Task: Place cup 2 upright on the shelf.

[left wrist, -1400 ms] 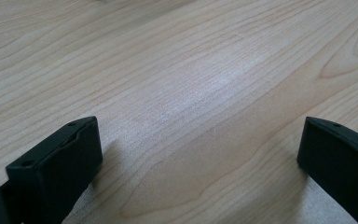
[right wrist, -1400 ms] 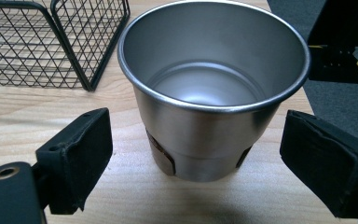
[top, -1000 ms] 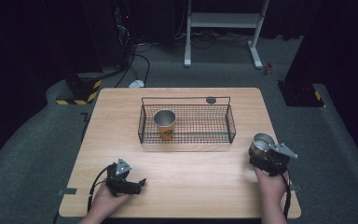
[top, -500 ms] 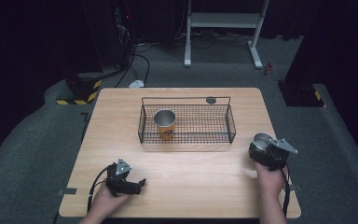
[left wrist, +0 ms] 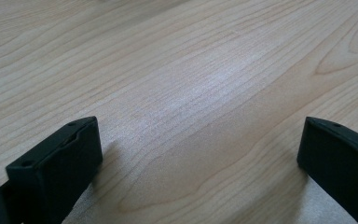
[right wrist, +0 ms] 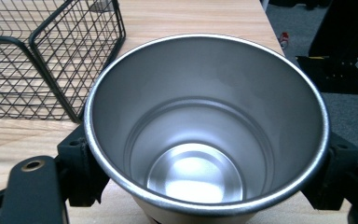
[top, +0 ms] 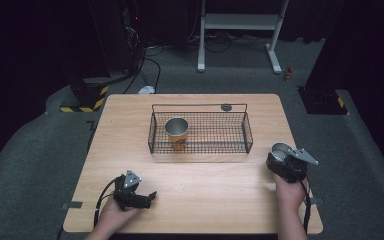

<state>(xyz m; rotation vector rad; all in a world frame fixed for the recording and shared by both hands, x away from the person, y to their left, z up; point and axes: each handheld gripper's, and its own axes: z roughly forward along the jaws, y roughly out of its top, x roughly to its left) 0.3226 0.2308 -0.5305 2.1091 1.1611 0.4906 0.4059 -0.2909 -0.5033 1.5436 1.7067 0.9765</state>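
Note:
A steel cup [right wrist: 205, 135] stands upright between the jaws of my right gripper [top: 283, 161], which is shut on it at the table's right side, just right of the basket. I look straight down into its empty shiny inside. The black wire basket [top: 245, 131] sits mid-table and holds a second cup [top: 177, 131] with an orange body at its left end. My left gripper [top: 147, 196] rests low over the bare wood near the front left, jaws wide apart with nothing between them [left wrist: 200, 154].
A small dark round disc [top: 226, 107] lies on the table behind the basket. The wooden table [top: 205, 200] has bare wood in front of the basket. Cables, a stand's legs and yellow-black striped blocks are on the floor beyond the far edge.
My right gripper with the steel cup has drifted slightly lower and toward the front right. The left gripper has stayed in place.

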